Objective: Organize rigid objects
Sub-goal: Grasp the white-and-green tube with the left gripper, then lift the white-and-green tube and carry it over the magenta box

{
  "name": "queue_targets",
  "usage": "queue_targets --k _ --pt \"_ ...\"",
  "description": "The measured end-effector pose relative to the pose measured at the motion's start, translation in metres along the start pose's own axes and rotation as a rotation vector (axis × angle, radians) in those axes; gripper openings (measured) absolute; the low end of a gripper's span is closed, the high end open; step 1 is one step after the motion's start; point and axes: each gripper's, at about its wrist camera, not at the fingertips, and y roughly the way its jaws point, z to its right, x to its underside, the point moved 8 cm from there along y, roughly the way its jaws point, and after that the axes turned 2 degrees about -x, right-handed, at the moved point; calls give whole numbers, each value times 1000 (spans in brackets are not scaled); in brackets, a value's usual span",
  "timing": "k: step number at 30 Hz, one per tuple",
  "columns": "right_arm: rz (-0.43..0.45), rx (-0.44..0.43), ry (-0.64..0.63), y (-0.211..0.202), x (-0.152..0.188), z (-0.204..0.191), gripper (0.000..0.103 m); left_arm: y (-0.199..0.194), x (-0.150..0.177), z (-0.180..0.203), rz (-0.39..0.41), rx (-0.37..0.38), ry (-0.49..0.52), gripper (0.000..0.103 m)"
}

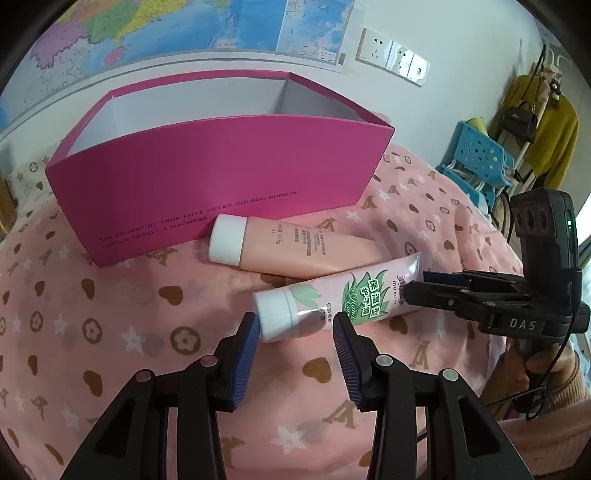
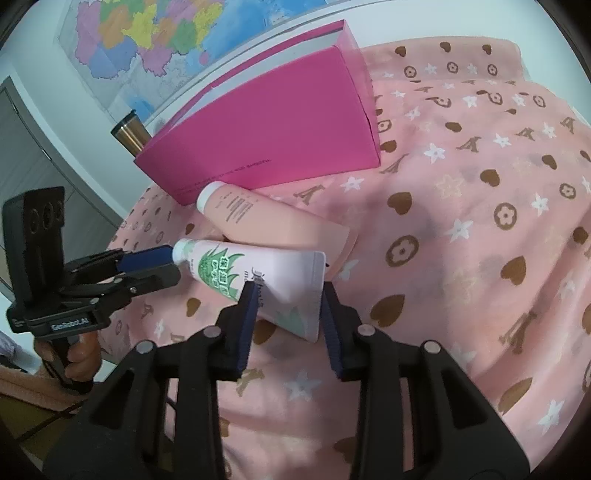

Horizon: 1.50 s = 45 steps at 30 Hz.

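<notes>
Two tongs bracket the hand-cream tube (image 1: 332, 299) at mid-frame on the pink blanket (image 1: 110, 314), left tongs (image 1: 295, 330) open at its cap, right tongs (image 2: 288, 299) open around its crimped tail, ready for the magenta box (image 1: 221, 166).

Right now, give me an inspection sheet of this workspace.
Surface: pink patterned blanket.
Job's things: open pink box, nothing visible inside; peach tube lying against it; hand cream tube lying partly over the peach tube.
Clutter: metal cup behind the box.
Grippers: left gripper open around the hand cream tube's cap; right gripper open around its flat end.
Cables: black cable at the right gripper.
Surroundings: wall map, wall sockets, blue basket.
</notes>
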Motion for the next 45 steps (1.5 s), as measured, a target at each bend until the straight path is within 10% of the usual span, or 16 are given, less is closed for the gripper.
queue_targets --k 45 --pt "110 31 -82 -28 -44 -17 35 -28 -26 4 93 7 -33 42"
